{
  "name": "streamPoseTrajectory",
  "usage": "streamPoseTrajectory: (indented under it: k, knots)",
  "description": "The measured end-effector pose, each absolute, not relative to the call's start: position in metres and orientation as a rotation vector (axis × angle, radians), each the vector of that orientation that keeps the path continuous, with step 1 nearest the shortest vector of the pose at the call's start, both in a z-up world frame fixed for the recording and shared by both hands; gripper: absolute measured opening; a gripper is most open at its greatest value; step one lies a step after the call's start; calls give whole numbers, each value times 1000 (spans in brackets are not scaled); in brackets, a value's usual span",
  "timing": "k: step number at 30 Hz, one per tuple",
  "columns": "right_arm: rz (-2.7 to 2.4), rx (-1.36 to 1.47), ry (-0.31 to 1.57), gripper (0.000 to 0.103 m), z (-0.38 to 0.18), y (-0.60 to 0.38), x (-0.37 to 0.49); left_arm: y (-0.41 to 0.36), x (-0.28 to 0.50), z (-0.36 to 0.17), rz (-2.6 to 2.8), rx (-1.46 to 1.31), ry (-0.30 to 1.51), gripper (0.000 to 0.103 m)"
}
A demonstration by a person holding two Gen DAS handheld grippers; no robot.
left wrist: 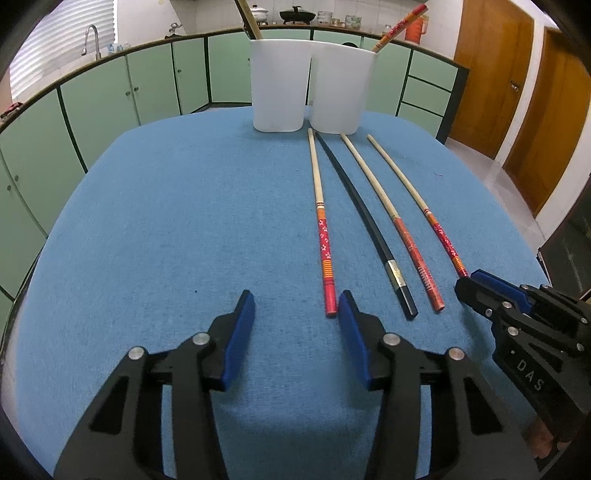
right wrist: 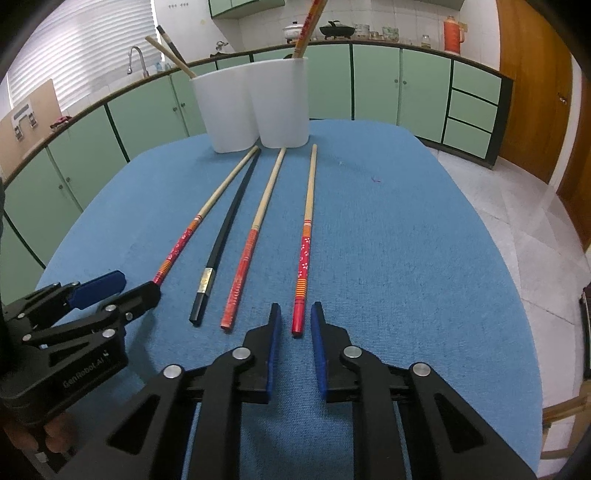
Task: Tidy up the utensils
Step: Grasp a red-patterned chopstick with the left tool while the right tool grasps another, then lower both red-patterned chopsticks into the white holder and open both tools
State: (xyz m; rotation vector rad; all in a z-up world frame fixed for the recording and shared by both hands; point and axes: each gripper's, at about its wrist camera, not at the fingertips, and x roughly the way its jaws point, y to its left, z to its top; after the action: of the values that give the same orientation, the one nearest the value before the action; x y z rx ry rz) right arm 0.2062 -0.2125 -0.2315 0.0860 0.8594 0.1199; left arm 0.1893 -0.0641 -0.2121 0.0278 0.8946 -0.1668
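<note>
Four chopsticks lie side by side on the blue cloth, tips toward two white cups (left wrist: 280, 85) (right wrist: 255, 107). My left gripper (left wrist: 296, 297) is open. The red end of the leftmost flowered chopstick (left wrist: 323, 236) lies just inside its right finger, untouched by the pads. My right gripper (right wrist: 295, 306) is open but narrow. The red end of the rightmost flowered chopstick (right wrist: 306, 236) sits between its pads with a gap on each side. A black chopstick (right wrist: 221, 236) and an orange-red one (right wrist: 255, 229) lie between those two.
The left cup holds a bamboo chopstick (right wrist: 170, 55) and a dark one; the right cup holds red patterned chopsticks (right wrist: 306, 26). Green cabinets (right wrist: 373, 81) and a counter with pots stand behind the table. A tiled floor (right wrist: 517, 206) and wooden doors are to the right.
</note>
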Motion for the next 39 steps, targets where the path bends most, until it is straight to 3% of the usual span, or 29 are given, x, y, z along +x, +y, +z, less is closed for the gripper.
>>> streamPoseTrajectory:
  k: [3, 5, 9, 19, 39]
  knots:
    - [115, 81, 860, 13, -232, -212, 206, -65, 189, -212, -169, 23, 895, 42]
    - [110, 73, 861, 7, -232, -211, 206, -66, 189, -212, -174, 26, 895, 30]
    - [109, 67, 861, 7, -232, -210, 206, -71, 188, -212, -189, 36, 893, 5]
    - [106, 85, 786, 6, -211, -224, 198, -64, 184, -191, -182, 17, 849, 5]
    - [120, 69, 504, 6, -86, -244, 202, -55, 177, -61, -198, -3, 566, 5]
